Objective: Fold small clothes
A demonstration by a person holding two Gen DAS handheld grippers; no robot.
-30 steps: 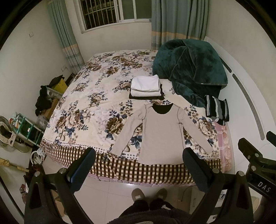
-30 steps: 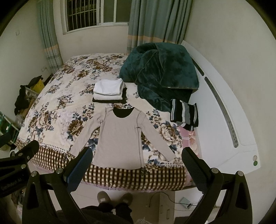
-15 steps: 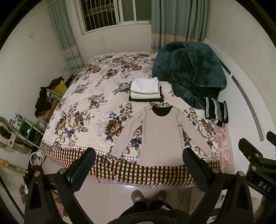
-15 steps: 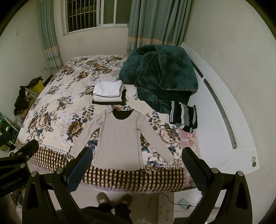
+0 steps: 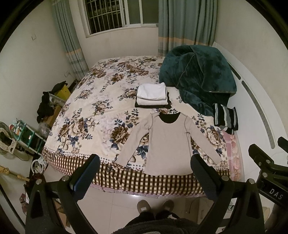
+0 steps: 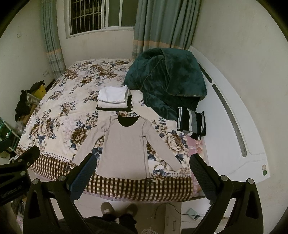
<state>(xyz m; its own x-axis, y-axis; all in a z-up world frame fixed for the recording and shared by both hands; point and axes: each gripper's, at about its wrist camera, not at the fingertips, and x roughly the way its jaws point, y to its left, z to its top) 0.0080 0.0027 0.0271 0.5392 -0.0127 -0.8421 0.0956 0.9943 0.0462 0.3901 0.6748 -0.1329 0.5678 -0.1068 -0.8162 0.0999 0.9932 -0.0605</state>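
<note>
Nearest the cameras, the left hand-held gripper (image 5: 144,165) has its two black fingers spread wide apart with nothing between them, held in the air above the tiled floor (image 5: 115,199) at the foot of the bed. The right hand-held gripper (image 6: 142,164) is likewise spread wide and empty, touching no cloth. Below them stand the person's grey slippers (image 5: 155,207).

Just past the fingers, a beige long-sleeved knit top with a dark inner collar (image 5: 168,144) lies flat and face up near the foot edge of the floral quilted bed with a brown checked border (image 5: 93,115). Its hem lies at the checked border, both sleeves angle outward and down, and the neck points toward the window.

Just beyond the collar sits a folded stack of white garments on a black one (image 5: 152,97). To the right lies a folded black, white and grey striped garment (image 5: 225,119), and behind it a heaped dark green plush blanket (image 5: 198,77). Farthest away are the barred window (image 5: 109,16) and grey-green curtains (image 5: 187,23).
</note>
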